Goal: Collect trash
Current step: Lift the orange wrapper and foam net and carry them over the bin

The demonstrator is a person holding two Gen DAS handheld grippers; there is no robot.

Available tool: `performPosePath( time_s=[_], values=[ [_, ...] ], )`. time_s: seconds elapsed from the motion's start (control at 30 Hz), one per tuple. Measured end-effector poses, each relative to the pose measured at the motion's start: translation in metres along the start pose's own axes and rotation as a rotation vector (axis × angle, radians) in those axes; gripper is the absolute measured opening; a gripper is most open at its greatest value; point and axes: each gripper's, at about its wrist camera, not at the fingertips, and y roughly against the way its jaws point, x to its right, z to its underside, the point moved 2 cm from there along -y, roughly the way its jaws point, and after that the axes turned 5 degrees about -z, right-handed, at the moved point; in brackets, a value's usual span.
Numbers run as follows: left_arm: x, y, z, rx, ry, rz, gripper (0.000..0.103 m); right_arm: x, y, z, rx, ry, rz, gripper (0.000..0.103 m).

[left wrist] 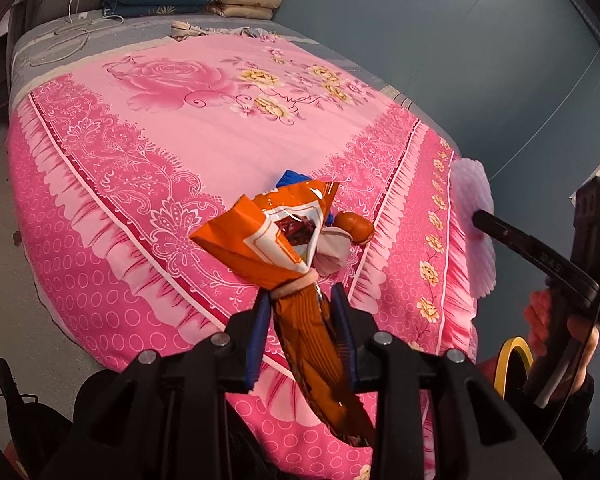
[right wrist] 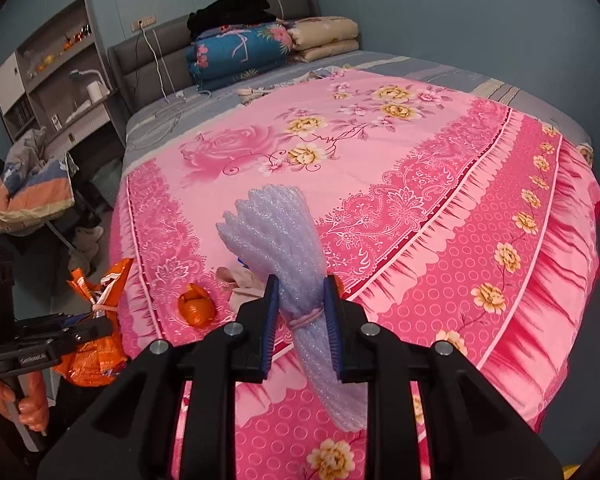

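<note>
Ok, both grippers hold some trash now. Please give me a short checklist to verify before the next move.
1. Left gripper shut on the crumpled orange snack bag: ok.
2. Right gripper shut on the white foam net sleeve: ok.
3. Both items lifted clear of the pink floral bedspread: ok.
4. Bedspread free of trash: not ok; orange peel, crumpled pale tissue and a blue scrap remain.
5. Trash bin in view: not ok, none visible.
6. Bag sealed against spilling: cannot tell.

Readable text: none | black gripper arm, 3 o'clock: embossed letters, illegible | orange foil snack bag: print unreadable
</note>
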Motion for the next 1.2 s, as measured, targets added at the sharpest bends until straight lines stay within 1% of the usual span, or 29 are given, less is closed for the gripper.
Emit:
performPosePath(
  time_s=[0.17, 0.3, 0.4, 0.53, 0.8, 0.97, 1.2],
  values=[
    [0.013, 0.011, 0.006, 0.018, -0.014, 0.006, 0.029, 0.001, 0.031, 0.015, 0.035, -0.013, -0.018, 0.022],
    [0.031, 0.018, 0.010, 0.032, -0.039, 0.024, 0.029, 0.008, 0.056, 0.027, 0.059, -0.040, -0.026, 0.022],
    [0.049, 0.022, 0.015, 0.036, -0.070, 0.042, 0.029, 0.014, 0.070, 0.035, 0.076, -0.056, -0.023, 0.022],
    [0.074, 0.027, 0.022, 0.049, -0.125, 0.058, 0.029, 0.025, 0.098, 0.050, 0.115, -0.095, -0.017, 0.022],
    [0.118, 0.042, 0.033, 0.068, -0.211, 0.104, 0.029, 0.040, 0.148, 0.077, 0.199, -0.148, 0.044, 0.022],
    [0.143, 0.048, 0.039, 0.078, -0.264, 0.118, 0.029, 0.045, 0.178, 0.092, 0.249, -0.170, 0.071, 0.022],
    [0.176, 0.051, 0.047, 0.058, -0.314, 0.177, 0.029, 0.048, 0.222, 0.110, 0.337, -0.190, 0.112, 0.022]
  ],
)
